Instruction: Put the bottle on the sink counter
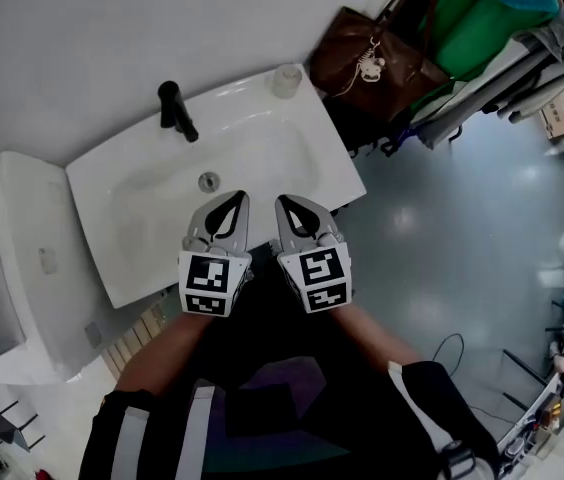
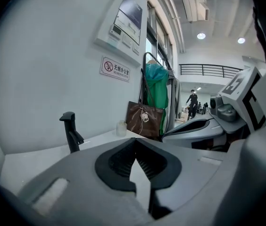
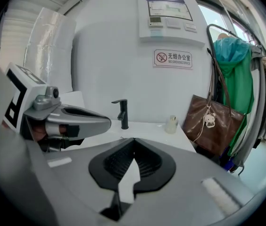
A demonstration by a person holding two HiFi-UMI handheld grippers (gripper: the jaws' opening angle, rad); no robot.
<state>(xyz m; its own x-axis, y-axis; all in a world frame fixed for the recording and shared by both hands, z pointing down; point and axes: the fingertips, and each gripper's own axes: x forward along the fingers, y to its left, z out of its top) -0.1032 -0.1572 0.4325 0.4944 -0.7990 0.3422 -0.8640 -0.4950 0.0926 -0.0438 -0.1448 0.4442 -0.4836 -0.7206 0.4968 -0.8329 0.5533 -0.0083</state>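
In the head view, the left gripper (image 1: 236, 198) and the right gripper (image 1: 285, 202) hung side by side over the near edge of the white sink (image 1: 292, 168), both pointing toward the far wall. The bottle (image 1: 286, 80), small and pale, stood upright on the sink counter at its far right corner, well apart from both grippers. A black faucet (image 1: 175, 109) rose at the far left of the basin, and a brown bag (image 1: 367, 53) hung just right of the counter, past the bottle.

In the left gripper view, the left gripper (image 2: 135, 141) was clenched, its dark pads meeting at the tips with nothing between them. Beyond it stood the faucet (image 2: 70, 131), with the bottle (image 2: 121, 128) farther right on the counter, just beside the bag (image 2: 145, 119). The right gripper (image 2: 168, 133) showed alongside at the right.

In the right gripper view, the right gripper (image 3: 133, 140) was likewise clenched on nothing, tips together. The left gripper (image 3: 107, 122) lay at the left. The faucet (image 3: 122, 113) stood far ahead, the bottle (image 3: 171, 124) to its right on the counter, near the bag (image 3: 213, 124).
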